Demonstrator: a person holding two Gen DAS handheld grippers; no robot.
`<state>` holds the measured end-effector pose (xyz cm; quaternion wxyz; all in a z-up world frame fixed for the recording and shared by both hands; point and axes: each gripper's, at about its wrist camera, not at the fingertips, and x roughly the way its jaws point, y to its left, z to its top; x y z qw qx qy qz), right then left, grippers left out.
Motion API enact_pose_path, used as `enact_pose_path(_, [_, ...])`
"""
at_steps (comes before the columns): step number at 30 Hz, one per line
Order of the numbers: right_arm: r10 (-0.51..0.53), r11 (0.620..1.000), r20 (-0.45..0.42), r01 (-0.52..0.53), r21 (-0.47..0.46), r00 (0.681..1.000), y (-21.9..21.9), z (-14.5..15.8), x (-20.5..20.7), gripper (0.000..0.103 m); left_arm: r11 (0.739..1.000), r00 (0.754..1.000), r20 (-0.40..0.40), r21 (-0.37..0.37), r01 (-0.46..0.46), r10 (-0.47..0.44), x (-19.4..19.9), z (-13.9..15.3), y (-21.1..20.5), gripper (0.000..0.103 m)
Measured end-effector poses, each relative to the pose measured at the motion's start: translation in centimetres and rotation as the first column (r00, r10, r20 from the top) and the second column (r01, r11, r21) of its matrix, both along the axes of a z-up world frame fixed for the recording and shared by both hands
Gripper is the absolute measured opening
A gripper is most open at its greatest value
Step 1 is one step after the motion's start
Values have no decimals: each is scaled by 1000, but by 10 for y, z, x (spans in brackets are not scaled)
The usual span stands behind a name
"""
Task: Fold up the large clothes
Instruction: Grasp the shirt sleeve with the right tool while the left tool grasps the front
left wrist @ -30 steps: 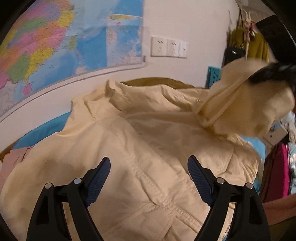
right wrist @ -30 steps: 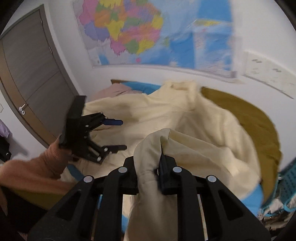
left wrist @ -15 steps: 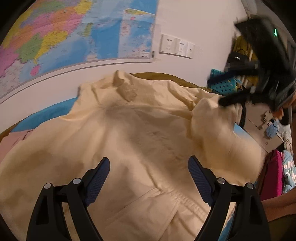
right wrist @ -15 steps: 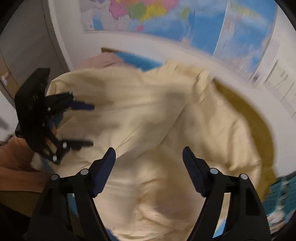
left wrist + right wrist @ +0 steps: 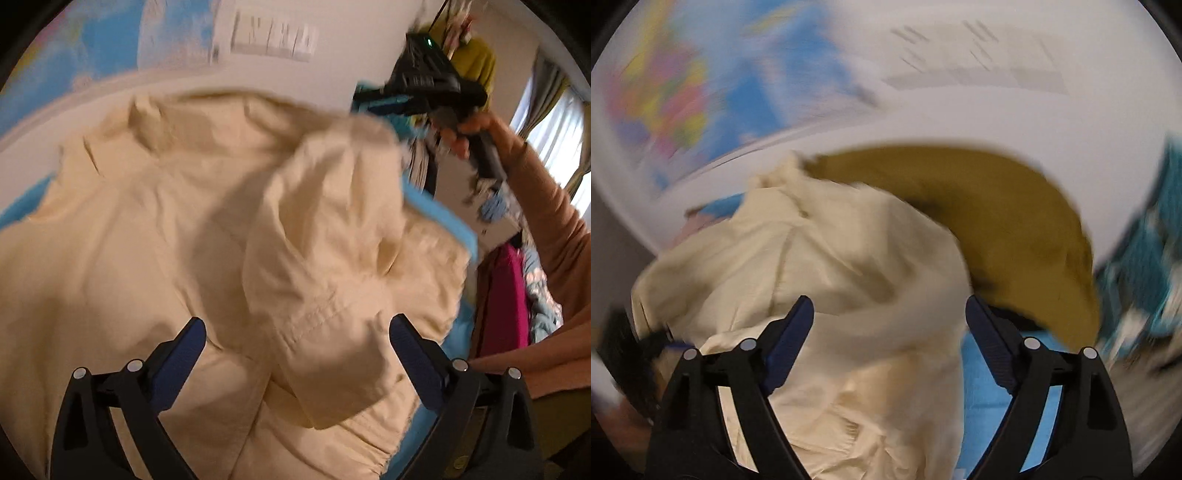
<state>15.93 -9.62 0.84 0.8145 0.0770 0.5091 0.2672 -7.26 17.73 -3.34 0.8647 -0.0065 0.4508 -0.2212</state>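
A large cream jacket (image 5: pixel 184 240) lies spread on a blue bed sheet (image 5: pixel 436 214), with one sleeve (image 5: pixel 325 295) folded across its body. My left gripper (image 5: pixel 297 343) is open and empty just above that sleeve's cuff. My right gripper (image 5: pixel 889 321) is open and empty above the jacket (image 5: pixel 831 277); it also shows in the left wrist view (image 5: pixel 424 88), raised at the upper right. The left gripper shows blurred at the left edge of the right wrist view (image 5: pixel 631 354).
A mustard cloth (image 5: pixel 997 214) lies on the bed by the wall beyond the jacket. A map (image 5: pixel 110 51) and wall sockets (image 5: pixel 273 37) are on the wall. Teal baskets (image 5: pixel 1145 258) and hanging clothes (image 5: pixel 472 62) stand to the right. A pink garment (image 5: pixel 506 299) hangs beside the bed.
My right gripper let go of the sleeve, which now lies folded across the jacket, and has lifted away to the right. My left gripper stayed open and shifted right over the sleeve.
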Motion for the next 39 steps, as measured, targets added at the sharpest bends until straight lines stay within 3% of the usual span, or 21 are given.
enact_pose_path(1, [-10,999,-32,12,34,999,-3,-11,7,76,1000,999,-39,-9,-5,5,7,-6,-3,91])
enact_pose_path(3, [0,1000,-49,1,16,999,4,-26,17,68,1000,997,-78,-29,-8,5,15,-11,-4,53])
enact_pose_path(4, [18,999,-67,-16,30,998,9,-31,19,57,999,996,-91,-26,-23,21,20,-11,0,30])
enact_pose_path(5, [46,998,-85,-42,49,995,16,-35,23,28,999,995,-89,-22,-47,45,22,-8,5,22])
enact_pose_path(6, [61,998,-64,-59,38,996,22,-30,24,13,997,995,-69,-32,-72,70,23,-2,14,21])
enact_pose_path(8, [91,993,20,-93,74,996,29,-7,20,6,988,990,-24,-51,-143,142,21,15,39,19])
enact_pose_path(12, [120,963,196,-162,217,973,39,57,12,5,957,962,18,-112,-269,273,23,48,99,17])
enact_pose_path(14, [147,965,261,-196,172,954,60,68,8,5,945,951,-11,-113,-307,307,30,50,118,19])
enact_pose_path(16, [186,973,232,-212,93,955,85,53,14,8,932,932,-69,-55,-359,356,39,39,133,33])
enact_pose_path(18, [203,978,160,-209,21,966,103,22,26,14,875,871,-90,94,-475,483,51,22,151,34])
enact_pose_path(19, [195,980,113,-190,-55,974,110,-2,33,17,862,858,-97,113,-494,504,54,15,157,34])
enact_pose_path(21, [183,972,57,-172,-160,981,117,-41,41,15,861,848,-157,53,-505,507,54,2,170,37])
enact_pose_path(22, [174,972,38,-165,-166,984,115,-52,43,16,864,851,-154,45,-502,503,51,0,171,39])
enact_pose_path(25, [130,987,47,-125,-96,990,98,-55,43,22,890,887,-79,26,-455,455,35,8,163,71])
enact_pose_path(26, [120,991,74,-115,-71,990,91,-46,39,30,900,899,-59,16,-435,435,33,13,161,78])
enact_pose_path(27, [123,992,102,-118,-54,987,86,-38,33,39,912,911,-40,19,-409,410,30,16,157,80])
enact_pose_path(31, [195,980,214,-183,-73,957,82,-14,6,44,935,934,-40,51,-352,354,40,12,144,87])
enact_pose_path(33, [225,972,176,-210,-102,958,87,-27,5,42,938,936,-77,78,-338,344,55,1,138,83])
enact_pose_path(35, [249,963,139,-230,-144,958,100,-44,11,32,936,929,-123,93,-340,349,68,-13,139,50])
enact_pose_path(37, [235,965,134,-214,-152,963,107,-52,16,20,919,912,-133,131,-371,387,79,-24,137,30])
enact_pose_path(39, [219,970,167,-196,-144,961,117,-50,26,9,915,910,-112,99,-391,400,79,-21,142,21])
